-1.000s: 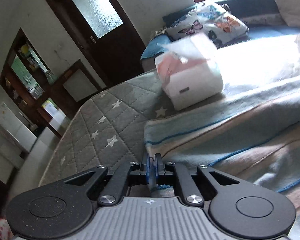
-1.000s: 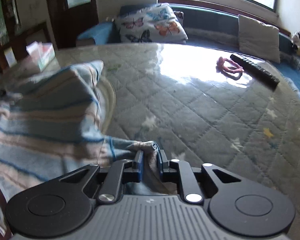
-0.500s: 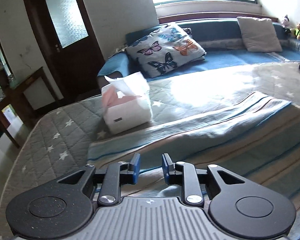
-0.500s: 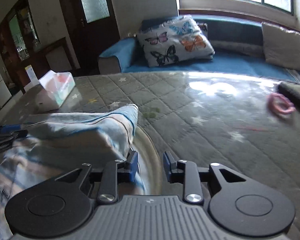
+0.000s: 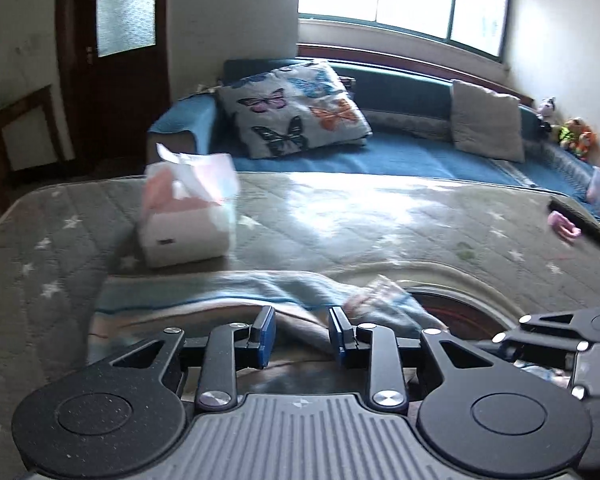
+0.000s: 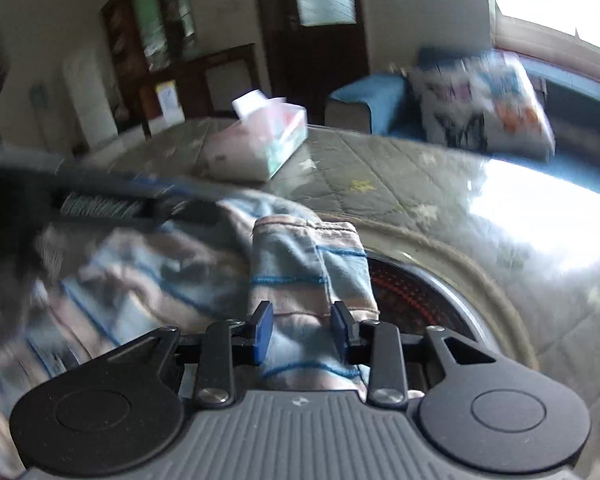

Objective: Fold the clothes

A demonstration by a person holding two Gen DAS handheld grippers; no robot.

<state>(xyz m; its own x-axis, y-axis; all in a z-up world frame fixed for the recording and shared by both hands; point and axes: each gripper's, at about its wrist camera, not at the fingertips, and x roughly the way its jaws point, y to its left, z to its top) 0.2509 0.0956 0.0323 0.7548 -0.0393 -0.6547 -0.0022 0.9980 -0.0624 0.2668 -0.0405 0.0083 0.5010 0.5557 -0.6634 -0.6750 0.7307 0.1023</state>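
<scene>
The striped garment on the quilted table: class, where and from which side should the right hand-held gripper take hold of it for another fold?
Grip the hemmed end of the folded flap of the striped garment, probably coming from the near side along the flap. That edge lies flat and free on top, straight ahead of the open right hand-held gripper, away from the tissue box.

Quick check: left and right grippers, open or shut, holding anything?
Left gripper: open, holding nothing, above the striped cloth.
Right gripper: open, holding nothing, cloth below its fingers.
</scene>
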